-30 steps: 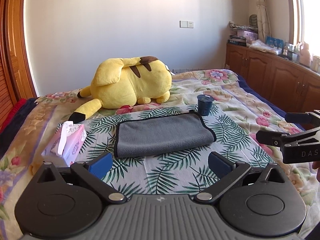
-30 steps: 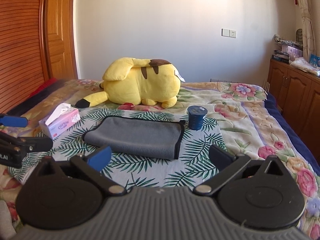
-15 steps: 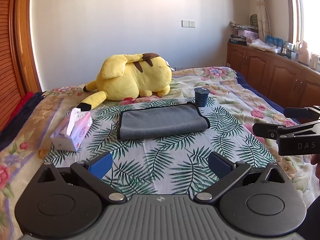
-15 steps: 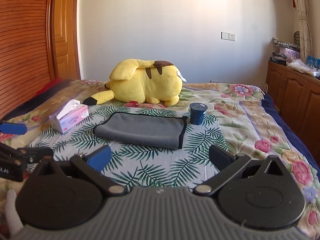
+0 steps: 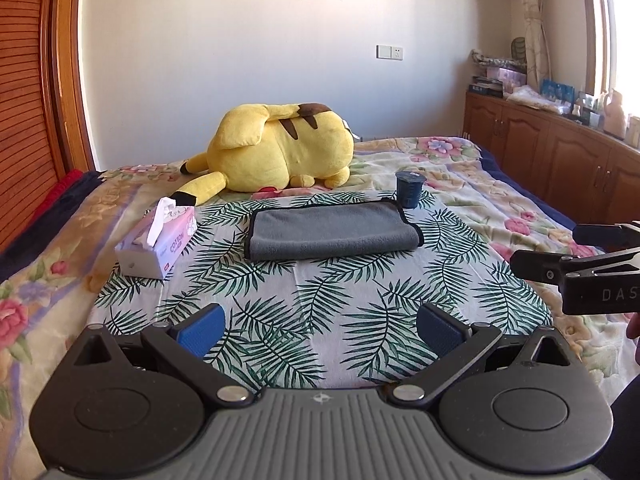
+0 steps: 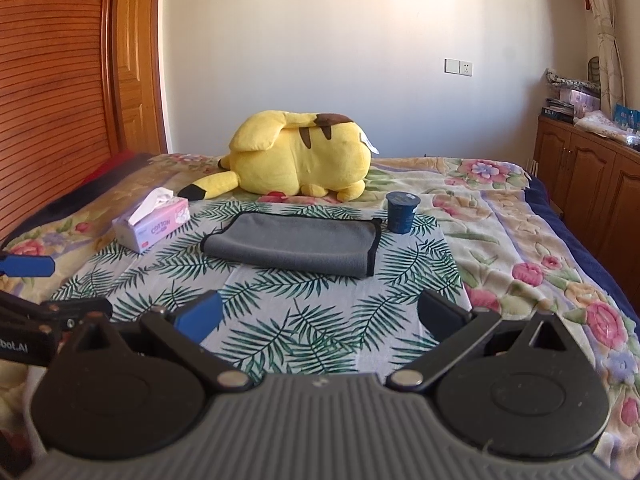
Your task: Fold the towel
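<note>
Towel folded on bed — well ahead of left tongs and right tongs, both spread apart, empty

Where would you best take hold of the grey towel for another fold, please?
Probably the grey towel by its black-trimmed right end, from the right: its edges show there, while its near long side looks rounded. The dark cup stands close.

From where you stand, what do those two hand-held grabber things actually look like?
Both look alike: the left gripper and right gripper each have a ribbed grey body, two round black discs, and black linkage arms with silver pivots ending in blue finger pads. Seen side-on, the right one shows white lettering "DAS"; the left shows "bot.AI".
</note>
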`<state>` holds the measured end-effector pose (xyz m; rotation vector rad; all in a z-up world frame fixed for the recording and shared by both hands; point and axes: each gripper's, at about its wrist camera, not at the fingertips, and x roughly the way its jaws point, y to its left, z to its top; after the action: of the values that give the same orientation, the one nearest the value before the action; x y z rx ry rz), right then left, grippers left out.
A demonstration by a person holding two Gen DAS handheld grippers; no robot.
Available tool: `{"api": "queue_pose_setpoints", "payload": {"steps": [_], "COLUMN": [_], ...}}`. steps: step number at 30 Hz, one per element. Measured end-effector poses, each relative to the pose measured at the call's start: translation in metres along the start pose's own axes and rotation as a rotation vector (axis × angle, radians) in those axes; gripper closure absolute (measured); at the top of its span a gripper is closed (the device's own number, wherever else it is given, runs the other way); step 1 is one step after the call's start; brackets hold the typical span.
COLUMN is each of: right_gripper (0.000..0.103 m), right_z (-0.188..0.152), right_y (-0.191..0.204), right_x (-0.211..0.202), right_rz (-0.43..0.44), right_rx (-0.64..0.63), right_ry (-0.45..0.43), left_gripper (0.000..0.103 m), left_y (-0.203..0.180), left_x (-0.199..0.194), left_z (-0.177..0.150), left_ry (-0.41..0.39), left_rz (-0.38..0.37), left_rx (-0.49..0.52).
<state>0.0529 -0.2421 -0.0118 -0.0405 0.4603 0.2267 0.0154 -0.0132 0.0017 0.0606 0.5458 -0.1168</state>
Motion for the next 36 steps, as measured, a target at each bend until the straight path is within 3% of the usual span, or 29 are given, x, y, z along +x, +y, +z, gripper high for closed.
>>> {"api": "queue_pose_setpoints", "payload": {"steps": [14,25,36], "right_gripper": [0.0,0.0,0.0], "right_z": [-0.016,-0.018,-0.019], "right_y": [0.002,0.001,-0.001], "right_x": [0.003,0.0,-0.005], "right_rz": [-0.001,-0.006,-0.035], "right_rx": [0.007,0.008,0.026], "right_ry": [0.025,0.0,-0.045], "left_gripper": [0.016,0.016,0.016], "left_y": [0.005,0.01,0.01], "left_x": [0.005,0.005,-0.007], "left_z": [-0.019,-0.024,-0.022], "left_ry": [-0.039,-0.057,-0.124], "left_rz": [0.024,0.034,0.048], "left_rx": [-0.041,-0.041,-0.029]}}
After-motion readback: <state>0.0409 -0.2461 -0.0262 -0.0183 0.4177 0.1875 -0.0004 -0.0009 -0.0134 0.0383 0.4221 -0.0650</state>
